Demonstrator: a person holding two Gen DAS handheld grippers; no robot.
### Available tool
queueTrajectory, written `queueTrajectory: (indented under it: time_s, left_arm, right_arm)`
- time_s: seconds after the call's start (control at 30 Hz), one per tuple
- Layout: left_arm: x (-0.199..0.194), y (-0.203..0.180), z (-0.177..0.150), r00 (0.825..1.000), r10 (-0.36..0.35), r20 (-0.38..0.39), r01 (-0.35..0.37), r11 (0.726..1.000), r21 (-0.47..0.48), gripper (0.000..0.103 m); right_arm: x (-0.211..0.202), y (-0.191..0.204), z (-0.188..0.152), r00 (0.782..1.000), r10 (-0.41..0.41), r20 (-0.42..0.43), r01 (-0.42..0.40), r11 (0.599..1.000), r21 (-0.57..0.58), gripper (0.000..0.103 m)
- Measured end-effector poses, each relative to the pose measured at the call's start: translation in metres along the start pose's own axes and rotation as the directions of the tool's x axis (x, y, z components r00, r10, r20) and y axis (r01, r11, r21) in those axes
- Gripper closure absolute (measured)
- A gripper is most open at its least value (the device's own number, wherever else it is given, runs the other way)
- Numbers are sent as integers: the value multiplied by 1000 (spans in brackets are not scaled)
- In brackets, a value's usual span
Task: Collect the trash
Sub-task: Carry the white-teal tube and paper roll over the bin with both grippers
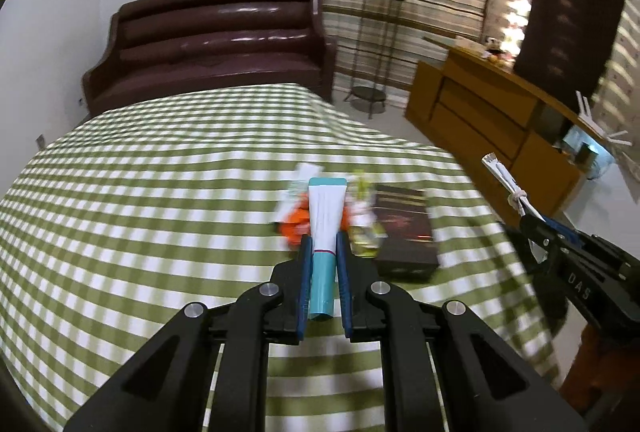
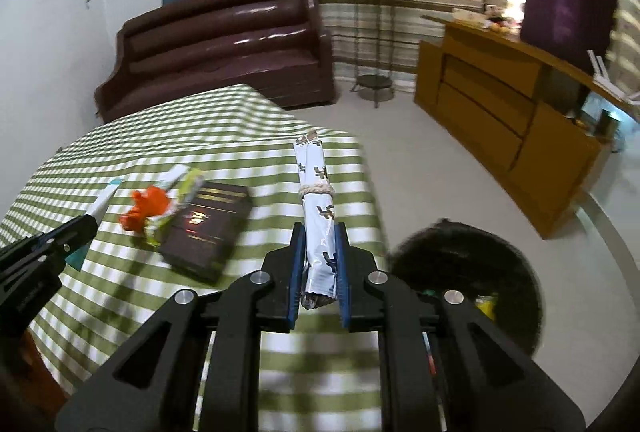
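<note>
Two grippers, each clamped tight on one piece of trash — the left gripper [image 1: 322, 244] on a tube [image 1: 325, 220], the right gripper [image 2: 319, 236] on a tied wrapper roll [image 2: 316, 199]. On the checked desk [image 1: 140, 171], one dark box [image 2: 206, 228] lies at ten o'clock of the roll, with crumpled wrappers [image 2: 156, 209] just beside it.

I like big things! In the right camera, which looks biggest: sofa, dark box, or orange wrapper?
1. Sofa
2. Dark box, though it's nearer the camera
3. Orange wrapper
</note>
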State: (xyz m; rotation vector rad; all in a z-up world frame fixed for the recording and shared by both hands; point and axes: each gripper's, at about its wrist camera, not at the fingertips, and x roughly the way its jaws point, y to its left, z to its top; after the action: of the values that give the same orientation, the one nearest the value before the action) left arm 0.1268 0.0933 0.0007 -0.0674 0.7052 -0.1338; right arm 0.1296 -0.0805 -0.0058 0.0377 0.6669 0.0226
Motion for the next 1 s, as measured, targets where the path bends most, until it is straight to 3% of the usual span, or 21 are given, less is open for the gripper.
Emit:
queueTrajectory:
  time_s: [0.43, 0.7, 1.0]
  left_arm:
    - [11, -113, -10, 991, -134, 4, 131, 978, 161, 90]
    - [27, -163, -14, 986, -167, -14, 166, 958, 233, 90]
    - [39, -194, -20, 984, -177, -34, 179, 943, 280, 90]
  right_arm:
    - [-31, -101, -30, 990, -144, 3, 143, 982, 122, 88]
    - [-31, -132, -42, 983, -186, -3, 184, 972, 150, 88]
    - [-28, -153, -47, 981, -195, -8, 193, 963, 186, 88]
